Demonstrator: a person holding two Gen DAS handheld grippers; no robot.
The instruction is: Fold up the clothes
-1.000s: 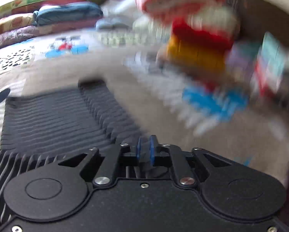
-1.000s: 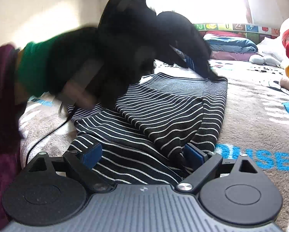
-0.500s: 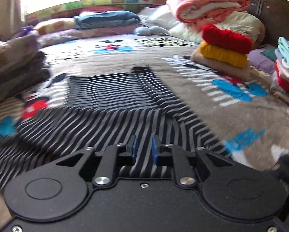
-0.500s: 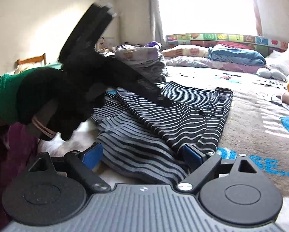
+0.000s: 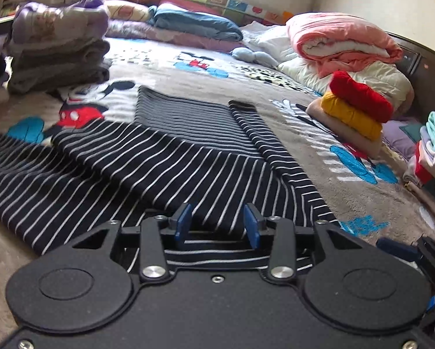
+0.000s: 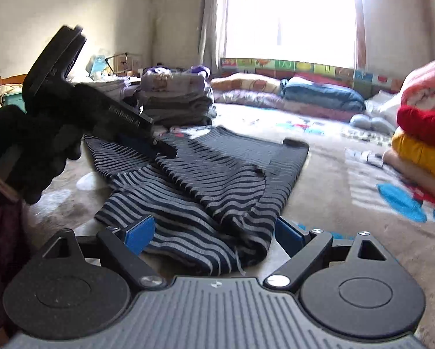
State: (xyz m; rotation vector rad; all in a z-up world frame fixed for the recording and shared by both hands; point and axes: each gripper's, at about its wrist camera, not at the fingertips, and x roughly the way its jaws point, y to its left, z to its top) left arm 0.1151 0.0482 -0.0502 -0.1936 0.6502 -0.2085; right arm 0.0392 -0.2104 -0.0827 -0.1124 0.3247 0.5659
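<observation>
A striped top [image 5: 171, 157] lies partly folded on the bed [image 5: 319, 157], a sleeve along its right side. The left hand-held gripper [image 5: 217, 222] and the right hand-held gripper [image 6: 211, 232] both sit with jaws apart over its near edge, gripping nothing. Folded clothes [image 5: 356, 110] are stacked far right.

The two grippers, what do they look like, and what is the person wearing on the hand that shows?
Both grippers are black with blue finger pads, round discs at each side and silver pivot screws. The right gripper has a ribbed grey body; the left gripper body is plain black. The left hand wears a black glove with a green cuff.
</observation>
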